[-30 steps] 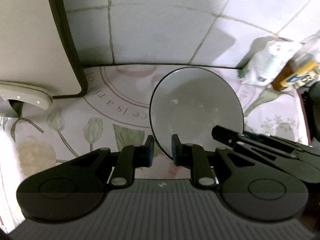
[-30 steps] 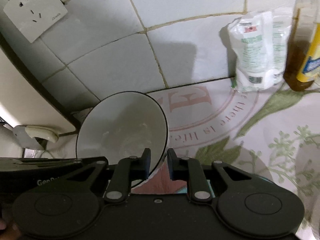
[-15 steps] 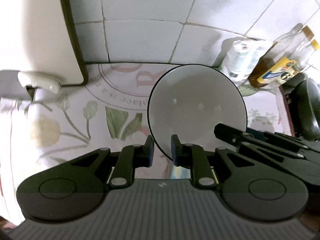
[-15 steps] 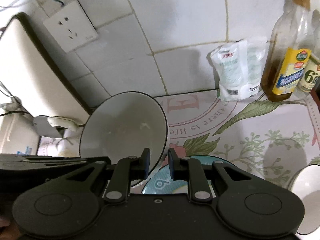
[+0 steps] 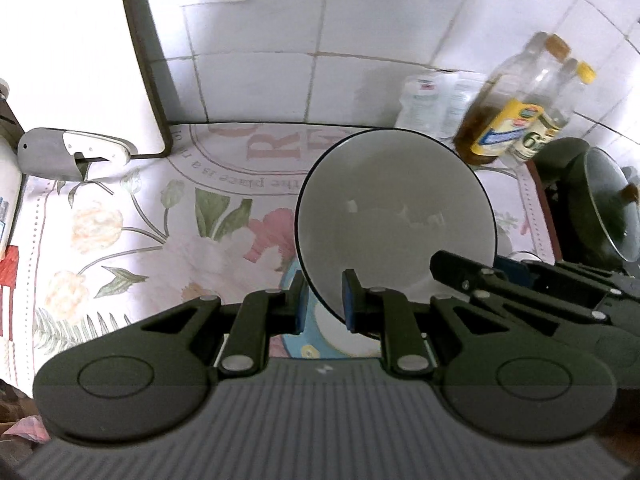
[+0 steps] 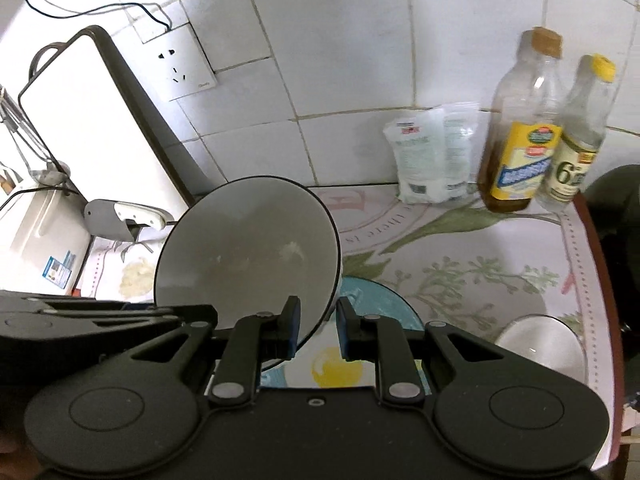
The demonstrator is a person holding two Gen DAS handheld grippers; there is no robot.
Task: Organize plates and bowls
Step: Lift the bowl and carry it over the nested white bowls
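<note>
Bowl (image 5: 394, 216) carried in the air between us: left gripper (image 5: 325, 300) and right gripper (image 6: 317, 328) both clamped on its rim. Next, we judge, lower it level toward the plate (image 6: 380, 300) at six o'clock.

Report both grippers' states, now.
Left gripper: shut on the bowl rim.
Right gripper: shut on the same bowl's opposite rim.

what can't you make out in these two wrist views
- Blue plate, both views: mostly hidden by the black-rimmed bowl and each hand-held gripper, so its pattern is unclear.
- Small white bowl, right view: partly covered by the gripper body.
- Bottle labels: blurred, unreadable.
- Dark pot, left view: cut off by the edge.
</note>
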